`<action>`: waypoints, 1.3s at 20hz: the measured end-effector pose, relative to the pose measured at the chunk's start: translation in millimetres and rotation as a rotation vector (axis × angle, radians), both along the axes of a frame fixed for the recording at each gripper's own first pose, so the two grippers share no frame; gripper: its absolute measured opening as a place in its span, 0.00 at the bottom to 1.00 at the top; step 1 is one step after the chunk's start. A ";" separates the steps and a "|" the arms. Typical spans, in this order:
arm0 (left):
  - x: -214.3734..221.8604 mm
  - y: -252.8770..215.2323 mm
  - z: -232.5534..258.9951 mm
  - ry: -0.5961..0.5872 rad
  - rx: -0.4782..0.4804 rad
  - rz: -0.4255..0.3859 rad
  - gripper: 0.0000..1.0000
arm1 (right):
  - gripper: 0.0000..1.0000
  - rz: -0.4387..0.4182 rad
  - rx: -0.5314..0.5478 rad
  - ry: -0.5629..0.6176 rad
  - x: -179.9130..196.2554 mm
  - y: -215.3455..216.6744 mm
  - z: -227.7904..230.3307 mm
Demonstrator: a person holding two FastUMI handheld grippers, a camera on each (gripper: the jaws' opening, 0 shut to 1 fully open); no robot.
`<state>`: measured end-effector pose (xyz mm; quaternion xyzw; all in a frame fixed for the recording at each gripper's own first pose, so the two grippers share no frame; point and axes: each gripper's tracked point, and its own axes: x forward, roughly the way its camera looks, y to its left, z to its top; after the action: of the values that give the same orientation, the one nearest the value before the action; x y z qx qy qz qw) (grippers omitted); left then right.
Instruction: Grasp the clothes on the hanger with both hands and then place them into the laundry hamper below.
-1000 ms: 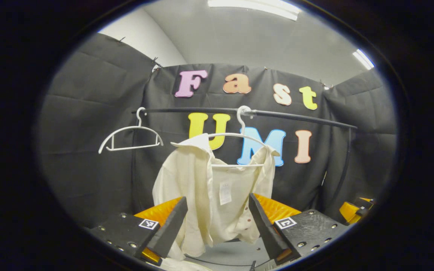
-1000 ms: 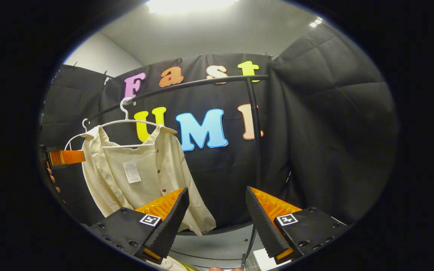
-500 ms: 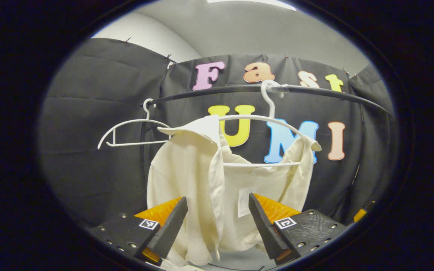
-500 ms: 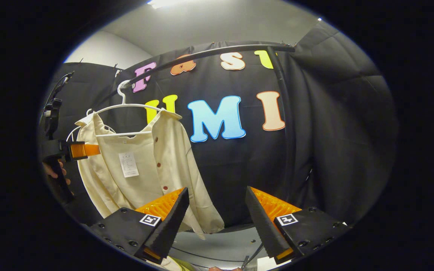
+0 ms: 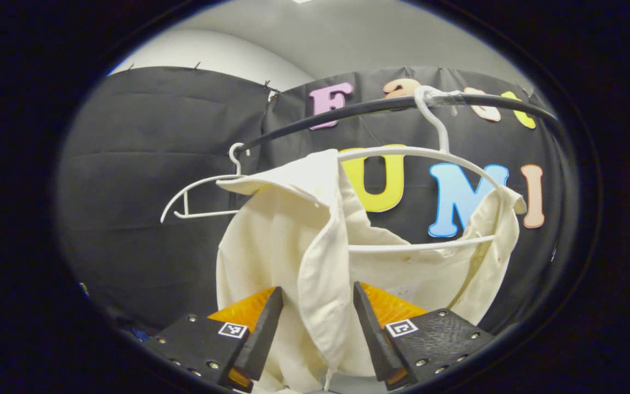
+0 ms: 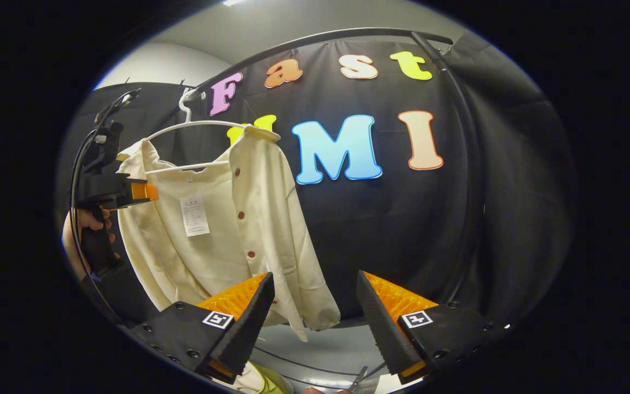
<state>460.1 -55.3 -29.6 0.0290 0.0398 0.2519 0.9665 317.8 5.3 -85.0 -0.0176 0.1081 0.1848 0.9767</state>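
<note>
Where left tool [image 5: 315,323] straddles shirt [image 5: 315,262] placket, buttons [image 6: 243,214] frontally.

Moved left gripper [image 5: 313,334] nearer the cream shirt [image 5: 315,257], its front edge now between narrowed, still-parted fingers. Brought right gripper [image 6: 315,320] nearer the shirt's right hem.
</note>
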 end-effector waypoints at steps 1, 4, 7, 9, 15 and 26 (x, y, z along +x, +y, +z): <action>4.7 3.1 0.4 0.003 0.004 0.005 0.78 | 0.96 0.007 -0.005 0.003 0.9 2.2 -2.5; 7.0 18.0 -0.8 0.009 0.011 0.053 0.66 | 0.93 0.020 -0.001 0.023 5.9 6.6 -7.9; 7.3 19.1 -0.5 -0.005 0.009 0.048 0.44 | 0.92 0.022 0.014 0.027 11.2 8.0 -6.4; 2.1 20.8 4.1 -0.029 0.012 0.044 0.27 | 0.95 0.030 0.018 0.009 18.4 14.3 0.3; -8.2 15.6 11.8 -0.062 -0.011 -0.064 0.01 | 0.98 0.161 0.145 -0.001 31.3 84.3 35.6; -25.9 15.6 31.9 -0.095 -0.011 -0.124 0.01 | 0.98 0.152 0.220 -0.143 108.0 177.3 78.5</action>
<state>434.2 -39.7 2.2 0.0143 -0.0067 0.1923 0.9812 425.8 182.6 -6.4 0.0683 0.0158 0.2672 0.9611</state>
